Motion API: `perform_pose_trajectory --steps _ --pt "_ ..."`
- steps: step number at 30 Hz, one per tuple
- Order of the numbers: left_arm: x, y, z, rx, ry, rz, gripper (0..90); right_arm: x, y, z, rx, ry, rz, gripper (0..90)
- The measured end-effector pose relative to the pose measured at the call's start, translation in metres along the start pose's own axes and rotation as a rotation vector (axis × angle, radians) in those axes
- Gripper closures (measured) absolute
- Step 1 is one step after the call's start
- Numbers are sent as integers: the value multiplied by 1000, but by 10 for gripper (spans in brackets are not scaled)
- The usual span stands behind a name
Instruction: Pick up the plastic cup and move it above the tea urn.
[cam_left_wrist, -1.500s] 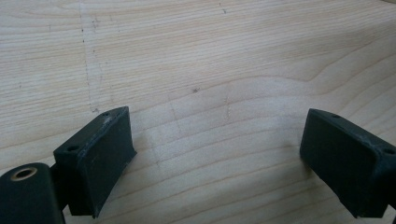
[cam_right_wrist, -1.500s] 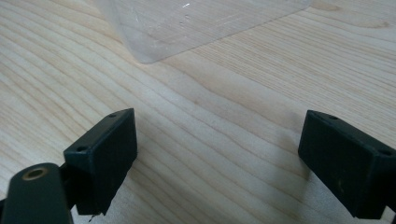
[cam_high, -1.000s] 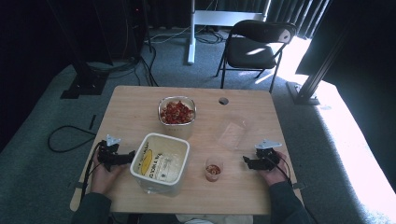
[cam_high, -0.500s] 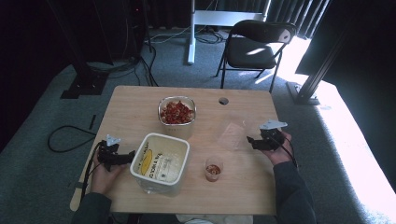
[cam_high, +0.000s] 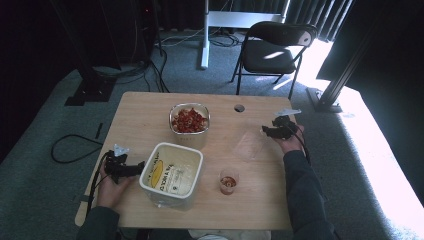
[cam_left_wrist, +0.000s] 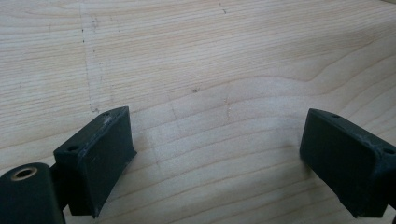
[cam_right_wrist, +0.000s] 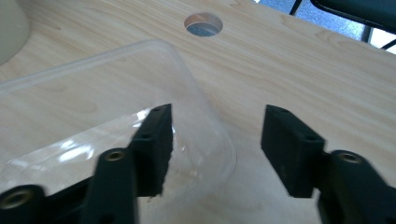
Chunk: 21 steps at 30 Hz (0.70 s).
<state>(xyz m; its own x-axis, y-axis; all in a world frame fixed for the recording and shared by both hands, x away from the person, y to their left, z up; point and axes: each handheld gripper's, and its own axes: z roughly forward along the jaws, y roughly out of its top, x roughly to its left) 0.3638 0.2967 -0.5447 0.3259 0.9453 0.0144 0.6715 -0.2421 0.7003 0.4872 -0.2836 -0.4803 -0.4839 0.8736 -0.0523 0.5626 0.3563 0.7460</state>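
That clear plastic lid (cam_right_wrist: 116, 121) looks light, bendy, slippery; the right gripper (cam_right_wrist: 215, 140), jaws half-open and just closing, straddles its corner rim without pinching; best hold there.

In the right gripper view the clear lid (cam_right_wrist: 116, 107) runs off the left and bottom edges, and a cream tub (cam_right_wrist: 11, 28) is cut at the corner. The small cup's (cam_high: 228, 181) reddish contents are too small to identify.

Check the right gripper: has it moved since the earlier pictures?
Yes. In the high view the right gripper has moved away from the person, from level with the small cup to the clear lid. Its jaws have just been closing, astride the lid's corner.
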Motion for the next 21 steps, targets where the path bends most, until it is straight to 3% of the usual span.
perform_pose_trajectory --steps 7,11,14,16,21 --pt "0 0 0 0 0 1 102 0 3 20 71 1 -2 654" --pt "0 0 0 0 0 1 102 2 -1 17 88 -4 -7 803" --pt "0 0 0 1 0 1 102 7 -2 11 86 -8 -38 793" --pt "0 0 0 0 0 0 102 10 0 12 83 -13 -51 641" --pt "0 0 0 0 -1 0 102 8 7 23 70 -14 -11 576"
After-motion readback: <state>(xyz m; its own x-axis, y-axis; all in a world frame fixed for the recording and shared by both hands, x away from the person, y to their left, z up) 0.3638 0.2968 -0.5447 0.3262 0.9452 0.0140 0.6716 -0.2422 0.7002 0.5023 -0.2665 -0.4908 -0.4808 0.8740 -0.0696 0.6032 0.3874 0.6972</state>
